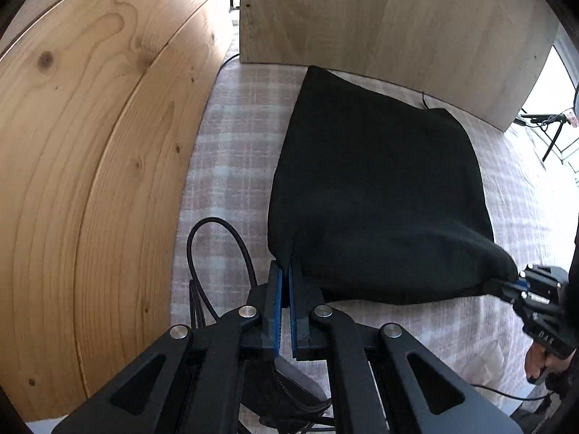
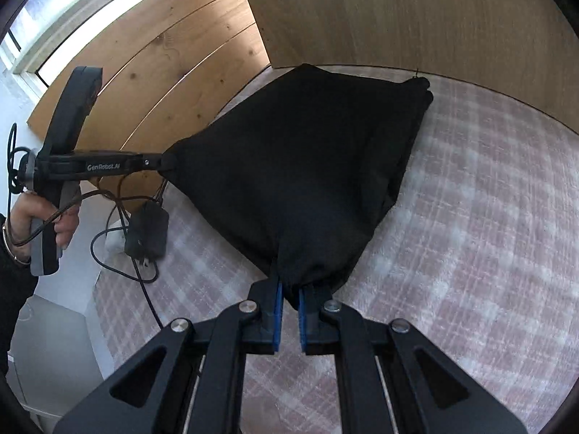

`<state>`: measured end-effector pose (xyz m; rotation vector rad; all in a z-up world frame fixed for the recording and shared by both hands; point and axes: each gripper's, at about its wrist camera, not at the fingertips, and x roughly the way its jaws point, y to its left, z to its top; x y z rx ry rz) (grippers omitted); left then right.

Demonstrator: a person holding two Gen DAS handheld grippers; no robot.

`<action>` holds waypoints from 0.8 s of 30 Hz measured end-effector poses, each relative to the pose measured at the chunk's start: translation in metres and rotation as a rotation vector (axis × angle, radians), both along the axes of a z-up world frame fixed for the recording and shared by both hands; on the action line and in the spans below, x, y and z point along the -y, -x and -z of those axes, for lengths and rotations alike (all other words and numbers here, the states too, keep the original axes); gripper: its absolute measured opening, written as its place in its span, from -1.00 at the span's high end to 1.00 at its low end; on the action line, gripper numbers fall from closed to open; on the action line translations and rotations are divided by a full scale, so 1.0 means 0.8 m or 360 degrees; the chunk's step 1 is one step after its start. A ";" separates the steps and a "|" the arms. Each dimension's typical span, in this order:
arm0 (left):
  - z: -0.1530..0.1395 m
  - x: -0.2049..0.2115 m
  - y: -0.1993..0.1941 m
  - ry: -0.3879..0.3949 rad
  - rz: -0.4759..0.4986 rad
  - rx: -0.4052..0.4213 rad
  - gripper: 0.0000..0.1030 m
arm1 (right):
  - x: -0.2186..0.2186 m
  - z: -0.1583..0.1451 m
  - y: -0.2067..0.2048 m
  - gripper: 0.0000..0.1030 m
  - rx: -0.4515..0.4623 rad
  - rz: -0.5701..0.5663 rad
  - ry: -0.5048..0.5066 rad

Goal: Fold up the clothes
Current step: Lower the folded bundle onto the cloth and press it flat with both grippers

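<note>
A black garment [image 1: 376, 195] lies folded over on a pink-and-white checked bedcover [image 1: 235, 166]. Its near edge is lifted and stretched between both grippers. My left gripper [image 1: 286, 266] is shut on the near left corner of the cloth. My right gripper [image 2: 289, 289] is shut on the near right corner, which bunches between its blue pads [image 2: 278, 311]. In the left wrist view the right gripper [image 1: 521, 282] pinches the cloth at the right edge. In the right wrist view the left gripper [image 2: 163, 161] pulls its corner to a point at the left, held by a hand [image 2: 47, 224].
Wooden panels [image 1: 90, 152] wall in the bed at the left, and a pale wooden headboard [image 1: 398, 25] stands behind it. A black cable [image 1: 217, 249] and a dark power adapter [image 2: 146, 231] lie on the cover by the left panel. Bare bedcover [image 2: 470, 217] spreads to the right.
</note>
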<state>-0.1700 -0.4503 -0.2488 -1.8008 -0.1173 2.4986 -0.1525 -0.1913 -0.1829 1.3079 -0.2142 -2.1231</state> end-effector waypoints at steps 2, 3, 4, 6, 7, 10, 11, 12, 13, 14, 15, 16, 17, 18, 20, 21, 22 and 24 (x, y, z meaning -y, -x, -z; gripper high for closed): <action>-0.007 -0.002 -0.002 -0.0028 0.0008 -0.0004 0.95 | -0.005 -0.009 0.002 0.87 -0.0012 0.0014 0.0004; -0.009 -0.006 -0.006 -0.0025 0.0031 -0.0008 0.95 | -0.008 -0.015 0.003 0.87 -0.0019 0.0015 0.0005; -0.008 -0.008 -0.009 -0.0022 0.0053 -0.0001 0.95 | -0.009 -0.021 0.005 0.87 -0.0027 0.0010 0.0003; -0.008 -0.013 -0.013 -0.0018 0.0099 0.0013 0.95 | -0.014 -0.033 0.004 0.87 -0.0065 -0.0004 -0.0020; -0.010 -0.014 -0.013 -0.0006 0.0107 0.0023 0.94 | -0.014 -0.036 0.005 0.87 -0.0074 -0.0014 -0.0037; -0.009 -0.014 -0.014 0.0020 0.0085 0.0073 0.89 | -0.011 -0.035 0.009 0.83 -0.0008 -0.0067 -0.0091; -0.010 -0.013 -0.015 0.0034 0.0074 0.0096 0.89 | -0.007 -0.029 0.009 0.83 0.0039 -0.0088 -0.0134; -0.012 -0.013 -0.015 0.0045 0.0076 0.0103 0.89 | -0.006 -0.025 0.007 0.82 0.0068 -0.0106 -0.0179; -0.016 -0.013 -0.017 0.0054 0.0083 0.0097 0.89 | -0.006 -0.022 0.004 0.82 0.0086 -0.0122 -0.0225; -0.020 -0.013 -0.019 0.0060 0.0089 0.0090 0.88 | -0.006 -0.019 0.000 0.81 0.0105 -0.0138 -0.0271; -0.025 -0.011 -0.021 0.0057 0.0083 0.0079 0.88 | -0.011 -0.017 -0.004 0.81 0.0141 -0.0144 -0.0306; -0.032 -0.009 -0.024 0.0060 0.0062 0.0056 0.88 | -0.018 -0.018 -0.008 0.81 0.0169 -0.0131 -0.0302; -0.040 -0.006 -0.026 0.0064 0.0042 0.0033 0.88 | -0.027 -0.021 -0.012 0.81 0.0188 -0.0112 -0.0281; -0.048 -0.004 -0.028 0.0066 0.0023 0.0009 0.89 | -0.036 -0.028 -0.016 0.81 0.0176 -0.0074 -0.0258; -0.066 -0.007 -0.035 0.0060 0.0012 -0.0058 0.89 | -0.054 -0.047 -0.024 0.81 0.0121 0.0021 -0.0209; -0.075 -0.008 -0.038 0.0054 0.0009 -0.0092 0.89 | -0.062 -0.059 -0.025 0.81 0.0080 0.0073 -0.0168; -0.082 -0.015 -0.039 0.0028 0.0024 -0.0127 0.90 | -0.062 -0.067 -0.022 0.81 0.0051 0.0094 -0.0133; -0.084 -0.033 -0.038 -0.0040 0.0070 -0.0157 0.89 | -0.055 -0.080 -0.013 0.81 0.0015 0.0102 -0.0077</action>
